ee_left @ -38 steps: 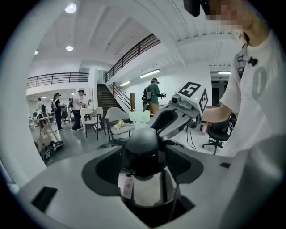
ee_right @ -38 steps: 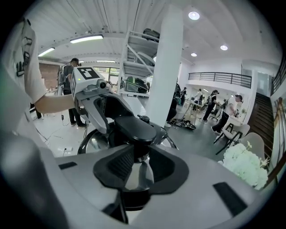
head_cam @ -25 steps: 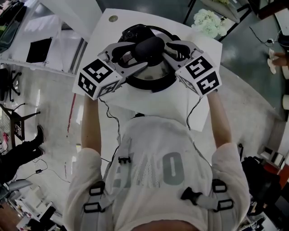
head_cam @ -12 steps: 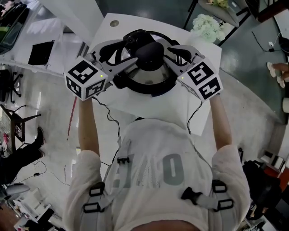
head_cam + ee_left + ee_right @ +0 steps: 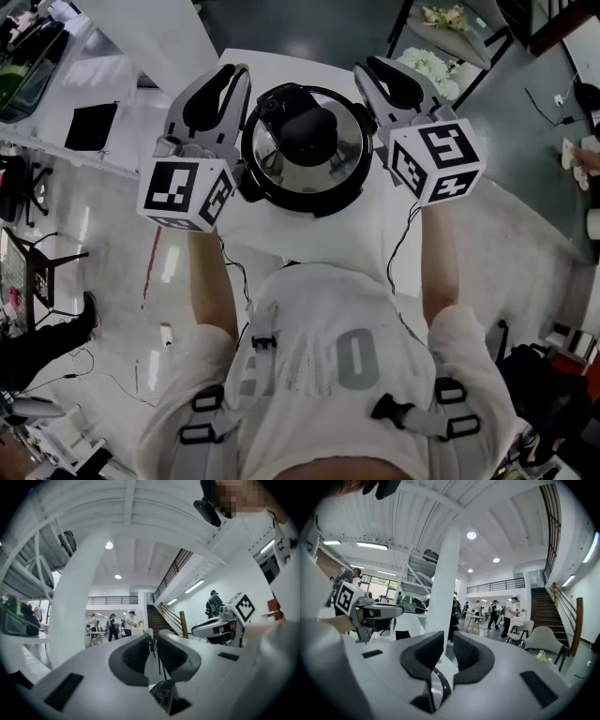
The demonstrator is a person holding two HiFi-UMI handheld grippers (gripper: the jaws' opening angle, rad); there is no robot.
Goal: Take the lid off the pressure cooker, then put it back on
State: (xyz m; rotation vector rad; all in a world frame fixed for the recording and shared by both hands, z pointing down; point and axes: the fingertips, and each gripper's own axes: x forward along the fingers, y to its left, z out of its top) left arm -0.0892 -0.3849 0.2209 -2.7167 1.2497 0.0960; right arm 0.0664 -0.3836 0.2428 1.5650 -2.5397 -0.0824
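Observation:
The pressure cooker [image 5: 302,187] stands on the white table [image 5: 319,230] with its steel lid [image 5: 328,155] on top and the black knob [image 5: 309,131] free. My left gripper [image 5: 225,75] hangs raised at the cooker's left, my right gripper [image 5: 370,67] at its right, both pointing away from me and touching nothing. Both pairs of jaws have just been closing. In the left gripper view the left gripper [image 5: 153,641] shows only a thin slit between its pads, with nothing in it. The right gripper [image 5: 448,644] looks the same in its own view.
White flowers [image 5: 427,56] lie beyond the table's far right corner. A black slab [image 5: 92,127] rests on a side surface at the left. Cables hang from the table's near edge. Both gripper views look out over a hall with a white pillar [image 5: 443,583], stairs and people.
Both grippers came off the lid's knob, rose and swung outward to either side of the cooker. Their jaws narrowed. The lid now sits squarely on the pot.

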